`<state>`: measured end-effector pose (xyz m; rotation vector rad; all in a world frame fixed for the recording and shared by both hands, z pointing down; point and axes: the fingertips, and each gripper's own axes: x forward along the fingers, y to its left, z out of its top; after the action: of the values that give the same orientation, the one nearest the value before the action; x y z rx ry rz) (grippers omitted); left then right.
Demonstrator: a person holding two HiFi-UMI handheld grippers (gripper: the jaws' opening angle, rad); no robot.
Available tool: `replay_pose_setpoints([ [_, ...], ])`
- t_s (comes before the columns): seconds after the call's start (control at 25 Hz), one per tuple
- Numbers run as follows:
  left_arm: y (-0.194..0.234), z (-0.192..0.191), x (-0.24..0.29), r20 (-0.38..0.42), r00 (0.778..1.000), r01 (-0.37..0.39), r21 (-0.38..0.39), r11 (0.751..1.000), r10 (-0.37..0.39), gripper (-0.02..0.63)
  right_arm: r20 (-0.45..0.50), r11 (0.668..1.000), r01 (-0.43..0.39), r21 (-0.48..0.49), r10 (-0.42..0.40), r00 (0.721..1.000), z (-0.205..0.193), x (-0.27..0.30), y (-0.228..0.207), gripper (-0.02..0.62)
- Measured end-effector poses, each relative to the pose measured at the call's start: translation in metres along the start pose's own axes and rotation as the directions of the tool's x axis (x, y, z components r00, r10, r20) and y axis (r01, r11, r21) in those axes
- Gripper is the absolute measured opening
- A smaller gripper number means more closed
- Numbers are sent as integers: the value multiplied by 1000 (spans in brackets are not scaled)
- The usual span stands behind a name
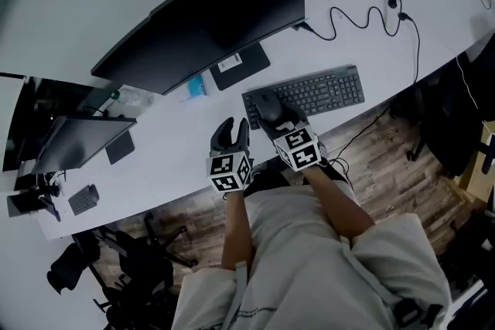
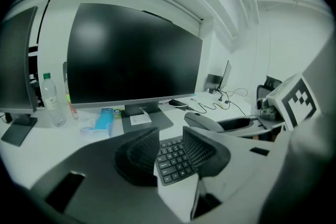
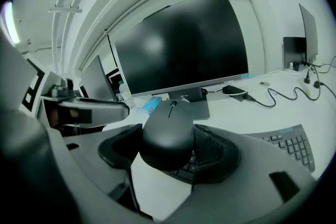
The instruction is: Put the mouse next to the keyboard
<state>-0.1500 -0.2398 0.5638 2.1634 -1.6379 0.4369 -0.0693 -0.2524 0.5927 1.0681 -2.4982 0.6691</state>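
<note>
So we're mid-carry here I think: the right gripper (image 1: 274, 115) has the mouse (image 1: 268, 105) pinched between its jaws, and from the head view it's sitting over the left end of the keyboard (image 1: 317, 90), not beside it yet. Can't tell if it's brushing the keys or hanging just above them. In the right gripper view the jaws stand pretty wide but the pads are pressed on both flanks of the mouse (image 3: 167, 134), so that's a real grip. The left gripper (image 1: 233, 134) is just beside it over the white desk (image 1: 170, 154), jaws parted with nothing in between, only keys showing through the gap. Next move, I'd guess: slide the mouse off the keyboard to a bare patch of desk right next to it, lower it flat, then let go.
</note>
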Motion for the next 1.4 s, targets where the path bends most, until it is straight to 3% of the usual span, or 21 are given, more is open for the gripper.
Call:
replay_pose_setpoints([
  [0.4, -57, 8, 23, -12, 997, 70, 55, 996, -70, 147, 35, 999, 45, 0, -45, 998, 1, -36, -51, 302],
  [0.92, -101, 8, 33, 30, 998, 59, 37, 998, -60, 146, 19, 997, 58, -51, -57, 998, -9, -68, -97, 302],
  [1.4, -121, -1, 48, 25, 998, 55, 10, 998, -55, 140, 8, 985, 154, -74, -154, 988, -22, -97, -159, 302],
])
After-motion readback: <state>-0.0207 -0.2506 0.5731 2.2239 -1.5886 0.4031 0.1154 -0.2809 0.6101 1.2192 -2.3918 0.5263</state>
